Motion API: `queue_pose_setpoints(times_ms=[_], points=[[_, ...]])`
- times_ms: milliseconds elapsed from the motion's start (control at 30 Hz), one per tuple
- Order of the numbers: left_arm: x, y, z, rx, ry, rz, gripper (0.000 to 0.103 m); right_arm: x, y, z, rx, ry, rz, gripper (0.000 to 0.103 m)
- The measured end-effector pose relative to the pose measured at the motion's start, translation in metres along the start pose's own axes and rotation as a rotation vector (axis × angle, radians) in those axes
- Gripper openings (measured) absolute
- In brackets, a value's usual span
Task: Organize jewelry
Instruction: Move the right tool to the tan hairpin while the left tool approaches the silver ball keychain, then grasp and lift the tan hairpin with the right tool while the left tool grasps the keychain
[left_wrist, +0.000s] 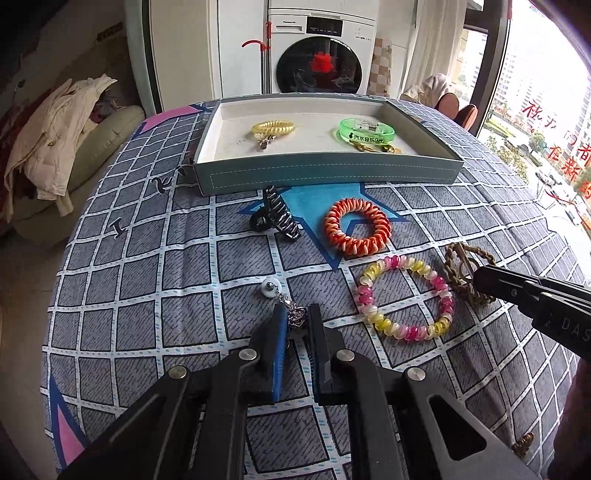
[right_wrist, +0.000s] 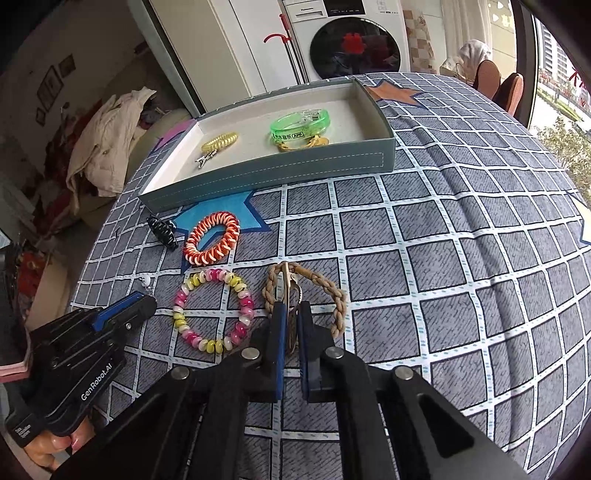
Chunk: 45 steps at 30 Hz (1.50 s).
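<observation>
Quilted table (left_wrist: 147, 258) carried all. Tray (left_wrist: 325, 171) lay far ahead of both grippers, long axis left-right, near wall facing them.

Left gripper (left_wrist: 295, 321) was clamped on silver earring (left_wrist: 286, 304).

Right gripper (right_wrist: 291, 314) was pinched on brass clip inside braided bracelet (right_wrist: 332, 291).

Claw clip (left_wrist: 275, 218) and orange coil (left_wrist: 356, 230) sat in between; lift over.

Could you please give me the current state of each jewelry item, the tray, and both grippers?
Tray: open, holds three pieces.
Yellow coil tie: in tray.
Green bangle: in tray.
Silver earring: pinched by left gripper.
Braided bracelet: clamped by right gripper.
Orange coil tie: loose on cloth.
Pink-yellow coil tie: loose on cloth.
Black claw clip: loose on cloth.
</observation>
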<state>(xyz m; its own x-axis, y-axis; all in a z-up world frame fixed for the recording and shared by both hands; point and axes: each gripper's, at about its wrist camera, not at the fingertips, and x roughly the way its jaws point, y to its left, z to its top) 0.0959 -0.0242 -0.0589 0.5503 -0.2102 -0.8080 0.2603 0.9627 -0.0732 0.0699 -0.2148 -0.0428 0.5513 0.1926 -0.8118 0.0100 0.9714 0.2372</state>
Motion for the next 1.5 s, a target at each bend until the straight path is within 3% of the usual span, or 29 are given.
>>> queue_pose_setpoints(times_ms=[233,633,1000,1267,1367,1433,1500], points=[[-0.007,0.009,-0.001,-0.034,-0.002,-0.029,0.031,-0.005,-0.002,0.001,0.011,-0.005,0.020,0.003],[-0.016,0.014,0.000,-0.053,-0.015,-0.042,0.031,-0.019,-0.017,0.003,0.112,0.014,0.170,0.002],[-0.018,0.013,0.000,-0.050,-0.017,-0.041,0.031,-0.002,-0.009,0.009,0.029,0.058,0.099,0.003],[-0.019,0.015,0.001,-0.054,-0.015,-0.038,0.031,0.015,-0.010,0.015,0.042,0.078,0.079,0.005],[-0.018,0.016,0.000,-0.059,-0.014,-0.038,0.030,0.014,-0.010,0.016,0.044,0.076,0.071,0.015],[-0.018,0.016,0.000,-0.058,-0.013,-0.038,0.030,0.015,-0.011,0.017,0.045,0.075,0.061,0.041],[-0.018,0.016,0.000,-0.057,-0.013,-0.039,0.030,0.017,-0.009,0.018,0.042,0.070,0.061,0.042]])
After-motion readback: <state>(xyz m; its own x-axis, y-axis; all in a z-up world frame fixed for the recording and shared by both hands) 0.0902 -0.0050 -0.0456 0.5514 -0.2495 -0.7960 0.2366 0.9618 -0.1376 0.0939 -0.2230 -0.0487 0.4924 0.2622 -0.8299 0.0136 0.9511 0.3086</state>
